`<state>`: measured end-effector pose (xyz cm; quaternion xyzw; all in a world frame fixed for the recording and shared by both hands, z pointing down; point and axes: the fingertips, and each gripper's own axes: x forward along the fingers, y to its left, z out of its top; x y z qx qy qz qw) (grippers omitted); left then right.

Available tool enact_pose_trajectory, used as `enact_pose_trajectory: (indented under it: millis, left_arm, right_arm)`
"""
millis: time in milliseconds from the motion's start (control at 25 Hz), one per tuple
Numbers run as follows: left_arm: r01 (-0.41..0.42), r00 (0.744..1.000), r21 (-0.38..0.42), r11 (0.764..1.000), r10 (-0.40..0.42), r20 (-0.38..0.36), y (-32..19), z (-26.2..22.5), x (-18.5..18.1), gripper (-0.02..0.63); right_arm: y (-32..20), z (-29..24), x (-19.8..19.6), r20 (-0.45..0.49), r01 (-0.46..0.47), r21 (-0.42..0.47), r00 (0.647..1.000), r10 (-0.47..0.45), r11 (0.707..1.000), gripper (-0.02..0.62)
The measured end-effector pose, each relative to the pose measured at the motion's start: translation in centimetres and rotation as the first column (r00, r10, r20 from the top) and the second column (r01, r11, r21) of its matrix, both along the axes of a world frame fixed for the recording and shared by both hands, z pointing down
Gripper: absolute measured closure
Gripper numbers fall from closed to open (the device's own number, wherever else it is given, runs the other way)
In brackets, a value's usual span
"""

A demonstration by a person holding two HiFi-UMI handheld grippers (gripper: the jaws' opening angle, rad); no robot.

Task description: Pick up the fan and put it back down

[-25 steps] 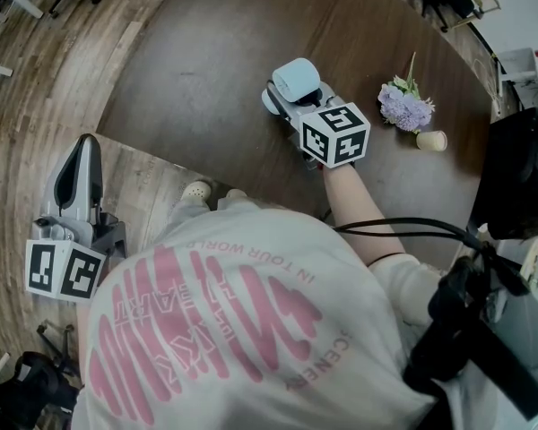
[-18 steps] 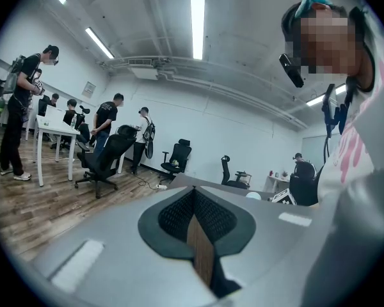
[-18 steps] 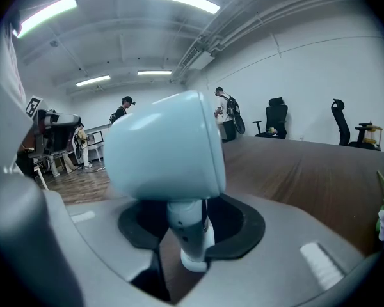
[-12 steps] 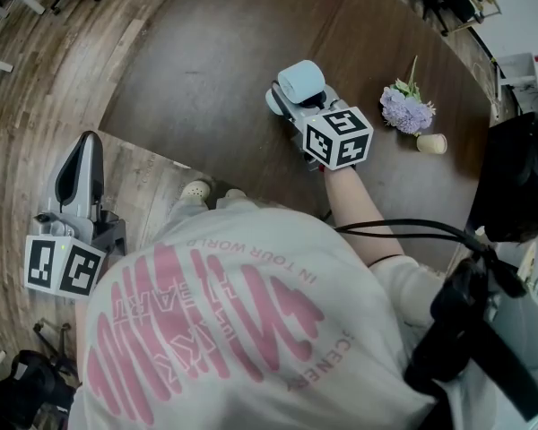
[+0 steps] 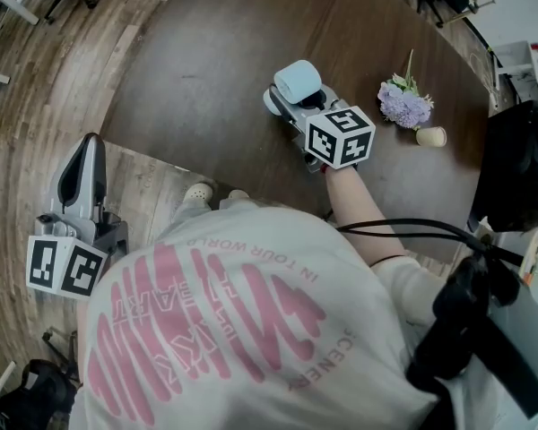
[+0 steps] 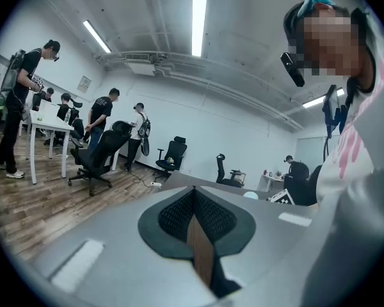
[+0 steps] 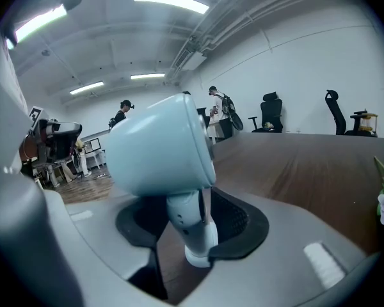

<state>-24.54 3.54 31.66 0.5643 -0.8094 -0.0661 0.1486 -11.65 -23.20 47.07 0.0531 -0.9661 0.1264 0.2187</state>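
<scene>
Now slackened, my right tongs [image 7: 192, 230] have just been opening around the pale blue fan [image 7: 161, 147]. Its stem is between the pads, which no longer squeeze it, and its foot stands on the dark brown table [image 5: 206, 61]. My left tongs [image 5: 88, 150] are clenched on nothing, held off the table's edge at my side above the wood plank floor [image 5: 36, 88]. To the right of the fan, a bunch of purple flowers [image 5: 404, 106] lies on the tabletop with a small paper cup [image 5: 431, 137] tipped over just beside it. Across the room, people [image 6: 105, 117] stand among black office chairs [image 6: 96, 155].
</scene>
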Motion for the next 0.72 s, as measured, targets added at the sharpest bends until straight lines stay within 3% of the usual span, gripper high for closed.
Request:
enact_pose_trajectory:
  millis: [400, 720]
  left_arm:
    - [-0.108, 0.994, 0.009, 0.994, 0.108, -0.010, -3.0, 0.0, 0.3, 0.594]
    - [-0.241, 0.970, 0.029, 0.970, 0.241, -0.023, -6.2, -0.1, 0.9, 0.594]
  right_arm:
    - [0.3, -0.7, 2.4, -0.015, -0.009, 0.054, 1.000, 0.010, 0.999, 0.440]
    - [0.9, -1.6, 5.8, 0.003, -0.116, 0.034, 0.993, 0.116, 0.993, 0.522]
